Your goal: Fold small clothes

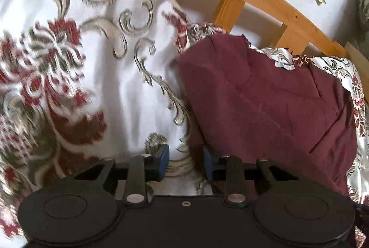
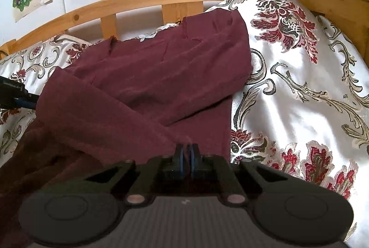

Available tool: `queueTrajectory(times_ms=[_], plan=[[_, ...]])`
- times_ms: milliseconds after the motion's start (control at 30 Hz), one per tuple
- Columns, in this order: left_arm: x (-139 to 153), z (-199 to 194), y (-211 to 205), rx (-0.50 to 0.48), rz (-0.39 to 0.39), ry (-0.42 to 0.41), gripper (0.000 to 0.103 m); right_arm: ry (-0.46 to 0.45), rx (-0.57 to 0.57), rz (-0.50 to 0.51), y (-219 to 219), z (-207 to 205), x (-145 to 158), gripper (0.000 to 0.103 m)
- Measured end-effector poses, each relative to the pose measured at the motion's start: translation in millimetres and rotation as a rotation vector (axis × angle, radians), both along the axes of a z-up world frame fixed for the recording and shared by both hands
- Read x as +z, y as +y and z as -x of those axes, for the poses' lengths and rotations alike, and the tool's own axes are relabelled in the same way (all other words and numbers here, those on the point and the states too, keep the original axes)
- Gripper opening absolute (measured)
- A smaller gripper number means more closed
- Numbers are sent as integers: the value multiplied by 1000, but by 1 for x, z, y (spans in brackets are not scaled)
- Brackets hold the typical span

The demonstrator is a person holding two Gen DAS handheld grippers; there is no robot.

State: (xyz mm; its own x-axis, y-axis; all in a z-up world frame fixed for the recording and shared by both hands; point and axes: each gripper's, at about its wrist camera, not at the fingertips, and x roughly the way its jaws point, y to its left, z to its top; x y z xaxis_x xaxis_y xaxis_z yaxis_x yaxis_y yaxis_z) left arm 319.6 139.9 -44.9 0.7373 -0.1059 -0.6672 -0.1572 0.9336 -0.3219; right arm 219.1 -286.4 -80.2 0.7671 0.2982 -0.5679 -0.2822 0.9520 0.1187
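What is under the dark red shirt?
The dark red shirt lies on a shiny flowered bedspread, which shows all around it. Whatever else might be beneath the shirt is covered.

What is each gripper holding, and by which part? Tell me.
The right gripper is shut on the near edge of the maroon garment. The left gripper holds nothing: its pads stand apart over the bedspread, beside the garment's edge.
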Motion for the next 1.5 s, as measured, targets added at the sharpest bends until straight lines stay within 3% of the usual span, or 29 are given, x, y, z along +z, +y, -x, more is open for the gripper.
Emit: queueTrajectory(times_ms=[67, 100, 133, 267, 333, 400, 467, 533, 700, 833, 1000, 1200, 1267, 1367, 1500], plan=[[-4, -3, 0, 1, 22, 8, 28, -3, 2, 2, 0, 0, 0, 8], [-5, -4, 0, 6, 40, 10, 11, -2, 2, 0, 0, 0, 0, 8], [-5, -5, 1, 9, 65, 13, 2, -2, 3, -2, 0, 0, -1, 8], [4, 5, -2, 69, 40, -29, 2, -2, 11, -31, -3, 0, 2, 7], [9, 17, 0, 156, 19, -50, 2, 9, 10, -59, -4, 1, 5, 7], [7, 23, 6, 222, 52, -41, 2, 23, 19, -78, -5, 1, 7, 7], [1, 21, 9, 229, 58, -10, 3, 28, 28, -63, -2, 3, 7, 7], [-1, 16, 7, 220, 46, 9, 6, 28, 37, -40, 1, 4, 5, 7], [8, 16, 0, 240, -1, -12, 59, 21, 48, -56, -2, 5, 4, 10], [11, 8, 4, 257, -7, -47, 64, 22, 37, -69, -4, 6, 3, 18], [16, -2, -4, 232, -73, -119, 73, -10, 21, -51, -4, 9, 6, 29], [7, -34, -20, 220, -224, 2, 74, -15, 11, -17, -4, 10, 5, 48], [8, -37, -22, 232, -243, 4, 74, -22, 4, -11, -6, 10, 5, 53], [13, -38, -27, 239, -258, 20, 76, -49, -17, -1, -9, 12, 8, 70], [20, -20, -33, 216, -254, 15, 88, -92, -35, 10, -13, 13, 13, 86]])
